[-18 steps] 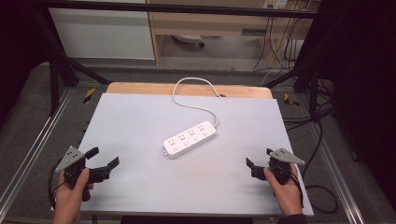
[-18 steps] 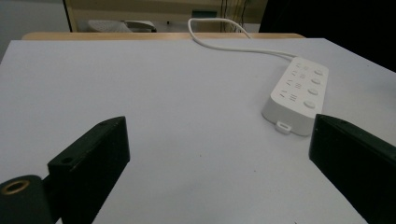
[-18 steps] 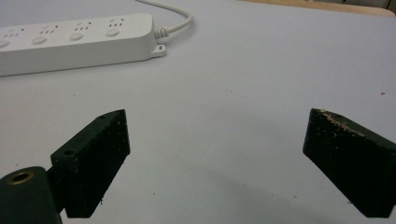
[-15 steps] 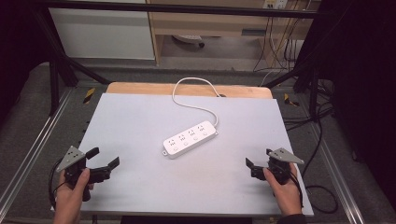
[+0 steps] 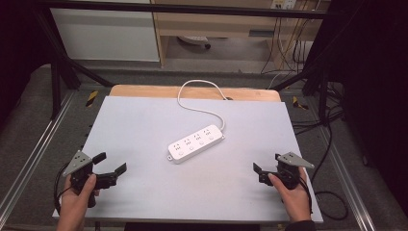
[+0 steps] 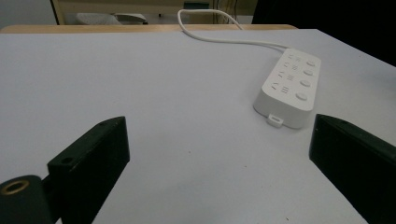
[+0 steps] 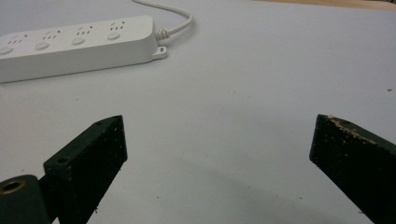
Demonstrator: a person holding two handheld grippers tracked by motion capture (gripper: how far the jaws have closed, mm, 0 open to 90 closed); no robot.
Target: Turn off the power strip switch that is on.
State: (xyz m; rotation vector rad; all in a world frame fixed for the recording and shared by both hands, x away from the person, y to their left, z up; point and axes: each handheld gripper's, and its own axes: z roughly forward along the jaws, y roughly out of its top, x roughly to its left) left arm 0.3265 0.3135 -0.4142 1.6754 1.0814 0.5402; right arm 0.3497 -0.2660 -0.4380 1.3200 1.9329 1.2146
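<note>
Two tongs: the left tongs (image 5: pixel 109 169) and right tongs (image 5: pixel 260 173) rest at the near corners of the table (image 5: pixel 144 120), each in a hand, jaws spread wide with nothing between them.
Power strip: one white power strip (image 5: pixel 196 143) lies flat mid-table, well apart from both tongs.
Long axis: it runs diagonally, near-left end to far-right end, in the high view.
Cord: the cord (image 5: pixel 192 103) leaves the far-right end and loops back over the table's far edge.
Sockets: its sockets and buttons face up, and nothing is plugged in.
Change: against the earlier frames, strip, cord and both tongs sit where they were, jaws equally wide.
</note>
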